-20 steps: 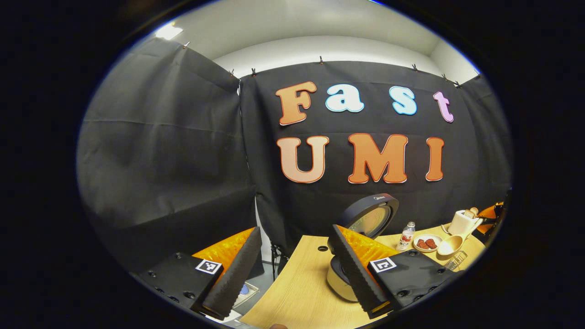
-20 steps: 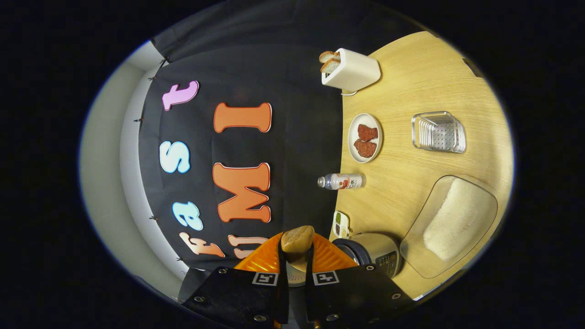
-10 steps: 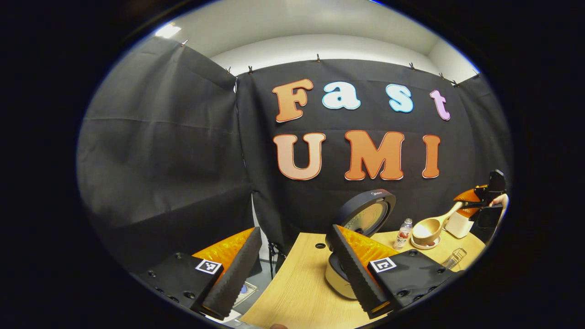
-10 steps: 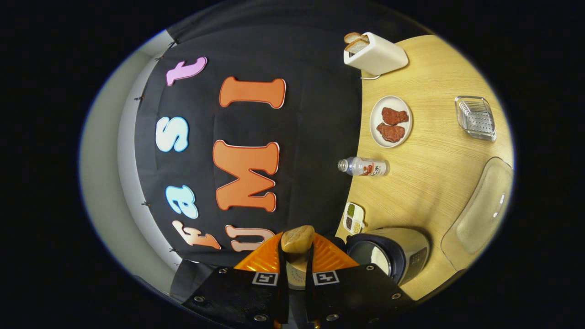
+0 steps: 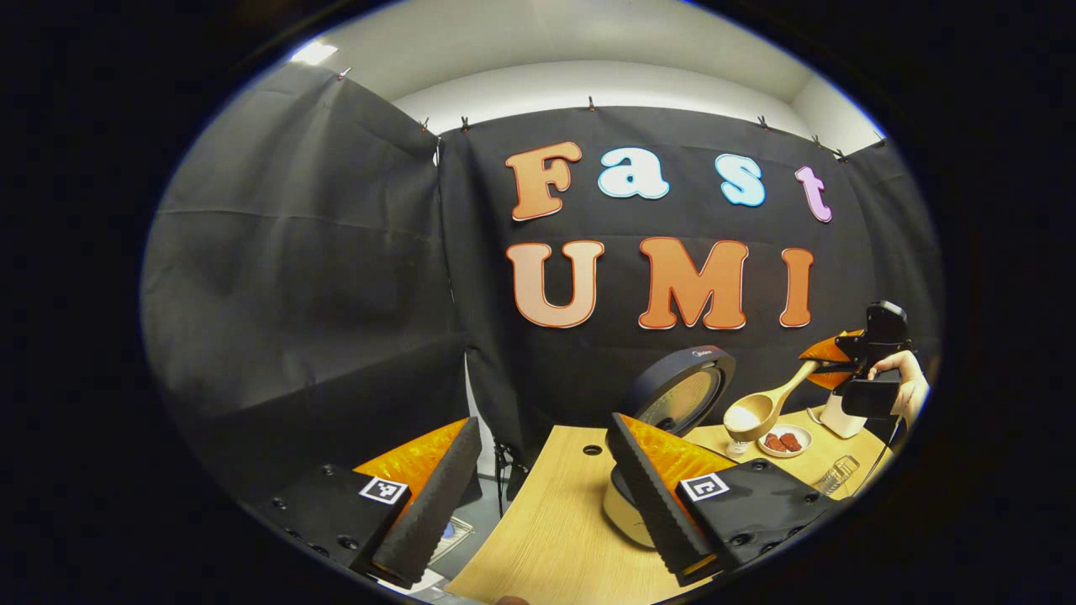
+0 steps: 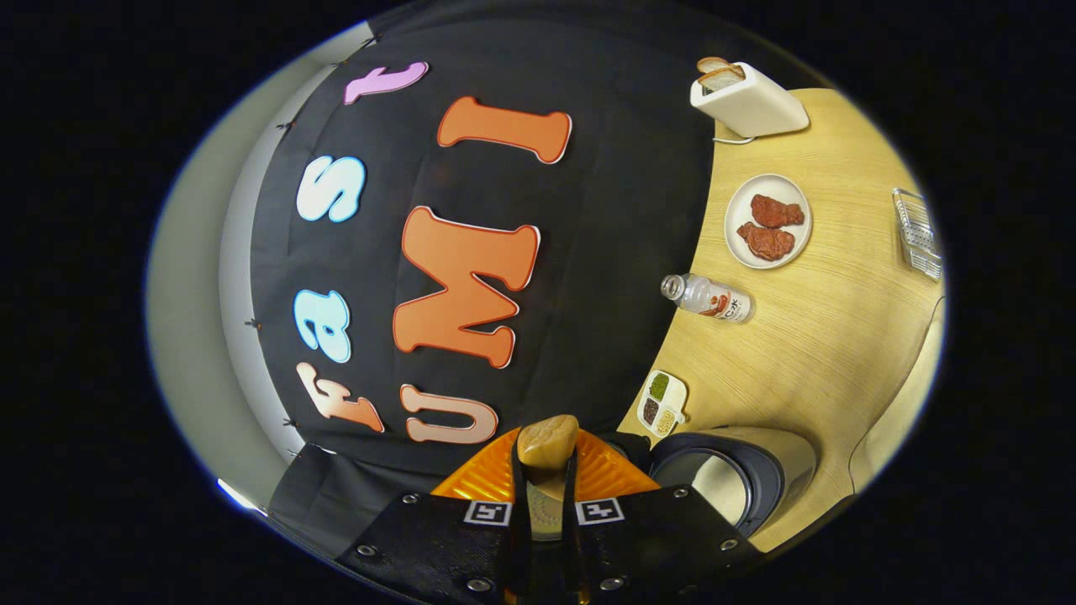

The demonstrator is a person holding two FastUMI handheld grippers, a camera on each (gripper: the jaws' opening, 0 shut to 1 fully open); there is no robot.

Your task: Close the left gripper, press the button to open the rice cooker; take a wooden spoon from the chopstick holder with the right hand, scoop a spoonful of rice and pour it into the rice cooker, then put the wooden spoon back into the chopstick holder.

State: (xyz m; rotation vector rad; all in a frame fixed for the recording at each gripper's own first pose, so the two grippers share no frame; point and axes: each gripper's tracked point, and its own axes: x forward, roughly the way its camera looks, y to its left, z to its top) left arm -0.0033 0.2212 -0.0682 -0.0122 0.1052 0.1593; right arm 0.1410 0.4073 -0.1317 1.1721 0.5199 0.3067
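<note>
In the left gripper view, the left gripper (image 5: 538, 496) hovers with its fingers spread wide and nothing between them, above the near edge of the wooden table (image 5: 546, 538). The rice cooker (image 5: 664, 420) stands just past its right finger, lid up. Farther right, a hand (image 5: 904, 382) holds the right gripper (image 5: 845, 357), which grips the wooden spoon (image 5: 761, 407) by the end of its handle; the loaded bowl hangs in the air near the raised lid, handle sloping down toward the cooker.

In the right gripper view, the right gripper (image 6: 545, 479) is rolled onto its side, so the table stands upright along the right of the picture. Its fingers are drawn in narrow on the spoon handle (image 6: 546, 441), whose end pokes out between them. The open rice cooker (image 6: 723, 483) sits just beside them, with a bottle (image 6: 708, 298), a plate (image 6: 735, 223) of meat and a toaster (image 6: 748, 101) beyond.

The spoon looks light, stiff and smooth, so a grip far back probably lets it twist; the loose rice would likely spill if the bowl tips early.
</note>
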